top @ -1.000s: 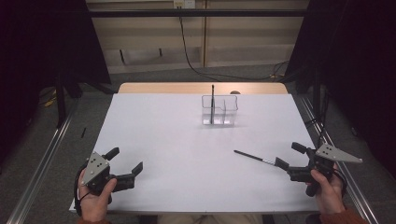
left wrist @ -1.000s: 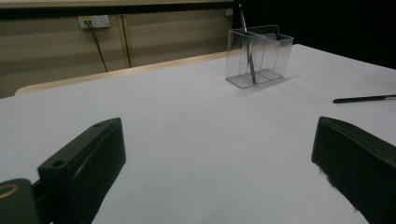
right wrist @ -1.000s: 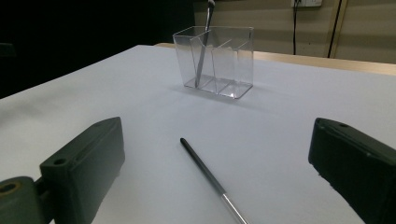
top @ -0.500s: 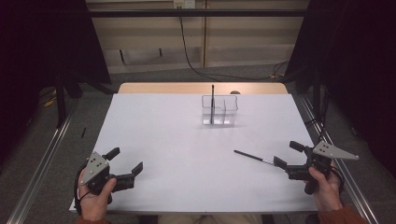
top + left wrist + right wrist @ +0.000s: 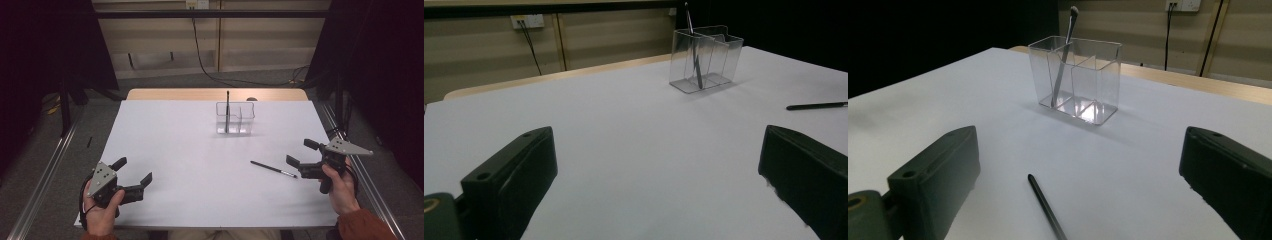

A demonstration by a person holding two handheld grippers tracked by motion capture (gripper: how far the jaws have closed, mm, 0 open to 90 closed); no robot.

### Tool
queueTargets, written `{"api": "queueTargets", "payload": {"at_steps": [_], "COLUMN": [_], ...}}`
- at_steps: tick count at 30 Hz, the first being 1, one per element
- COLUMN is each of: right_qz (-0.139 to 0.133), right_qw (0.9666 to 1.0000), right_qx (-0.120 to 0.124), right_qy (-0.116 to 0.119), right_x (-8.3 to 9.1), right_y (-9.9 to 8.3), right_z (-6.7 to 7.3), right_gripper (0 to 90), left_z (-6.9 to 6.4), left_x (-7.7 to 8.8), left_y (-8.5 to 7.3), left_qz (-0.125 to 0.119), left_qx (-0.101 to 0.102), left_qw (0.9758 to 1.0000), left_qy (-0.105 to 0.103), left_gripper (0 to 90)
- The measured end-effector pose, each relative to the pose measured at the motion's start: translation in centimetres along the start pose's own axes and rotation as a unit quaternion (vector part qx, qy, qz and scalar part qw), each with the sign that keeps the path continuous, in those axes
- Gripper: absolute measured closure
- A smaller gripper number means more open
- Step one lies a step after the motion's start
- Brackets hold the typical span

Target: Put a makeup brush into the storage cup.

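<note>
High view first: the right gripper [image 5: 299, 162], its jaws spread wide, sits just beside the near end of a thin black make-up brush with a pale metal ferrule [image 5: 274, 169] that lies flat on the white table [image 5: 190, 150], between the gripper and a clear plastic organiser with several compartments [image 5: 235, 118] farther back. The step in hand looks like picking up that lying brush; it would go best if the jaws straddle the handle crosswise, come low to the surface and close around the handle's middle, so the brush does not pivot or roll away. The left gripper [image 5: 134, 174] rests well apart at the near left corner, also spread and holding nothing. Left gripper view next: its two black jaws stand wide over bare table, the organiser [image 5: 705, 58] is far ahead with one slim dark brush standing in it [image 5: 694, 55], leaning slightly in a left-hand compartment, and the lying brush [image 5: 817, 105] shows at the right edge. Right gripper view last: the lying brush [image 5: 1047, 208] runs up between the open jaws, slightly left of centre, so a small shift would centre it; the organiser [image 5: 1079, 80] holds the upright brush [image 5: 1063, 56] in its left compartment, the other compartments look empty.
</note>
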State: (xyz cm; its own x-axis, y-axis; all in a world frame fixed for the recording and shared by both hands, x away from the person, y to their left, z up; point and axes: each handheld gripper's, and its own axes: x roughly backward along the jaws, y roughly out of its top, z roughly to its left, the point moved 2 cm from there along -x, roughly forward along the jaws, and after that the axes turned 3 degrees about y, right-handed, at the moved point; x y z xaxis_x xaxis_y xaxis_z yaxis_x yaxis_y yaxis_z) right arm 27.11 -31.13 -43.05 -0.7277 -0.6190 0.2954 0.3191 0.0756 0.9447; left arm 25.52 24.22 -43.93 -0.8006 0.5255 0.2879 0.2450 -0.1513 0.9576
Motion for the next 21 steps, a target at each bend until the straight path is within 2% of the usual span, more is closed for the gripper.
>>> {"api": "queueTargets", "payload": {"at_steps": [3, 6, 12, 16, 21], "right_qz": [0.022, 0.026, 0.041, 0.058, 0.074], "right_qw": [0.9998, 0.9997, 0.9988, 0.9979, 0.9965], "right_qx": [0.0, 0.003, 0.01, 0.012, 0.03], "right_qy": [0.002, 0.004, 0.027, 0.026, 0.023], "right_x": [-0.8, -1.4, -2.5, -3.1, -3.6], "right_y": [0.4, 0.7, 1.3, 1.3, 1.7], "right_z": [-0.2, -0.2, -0.3, -0.4, -0.3], "right_gripper": [2.0, 1.2, 0.6, 0.6, 1.5], "left_z": [0.0, 0.0, 0.0, 0.0, 0.1], "left_x": [0.0, -0.1, -0.3, -0.5, -0.4], "left_y": [0.0, 0.0, 0.0, 0.0, -0.1], "left_qz": [0.0, 0.003, 0.004, 0.006, 0.008], "left_qx": [0.001, -0.003, -0.001, -0.005, -0.004], "left_qw": [1.0, 1.0, 1.0, 1.0, 1.0], "left_qy": [0.001, 0.0, 0.0, -0.003, -0.001], "left_gripper": [2.2, 2.2, 2.2, 2.2, 2.2]}}
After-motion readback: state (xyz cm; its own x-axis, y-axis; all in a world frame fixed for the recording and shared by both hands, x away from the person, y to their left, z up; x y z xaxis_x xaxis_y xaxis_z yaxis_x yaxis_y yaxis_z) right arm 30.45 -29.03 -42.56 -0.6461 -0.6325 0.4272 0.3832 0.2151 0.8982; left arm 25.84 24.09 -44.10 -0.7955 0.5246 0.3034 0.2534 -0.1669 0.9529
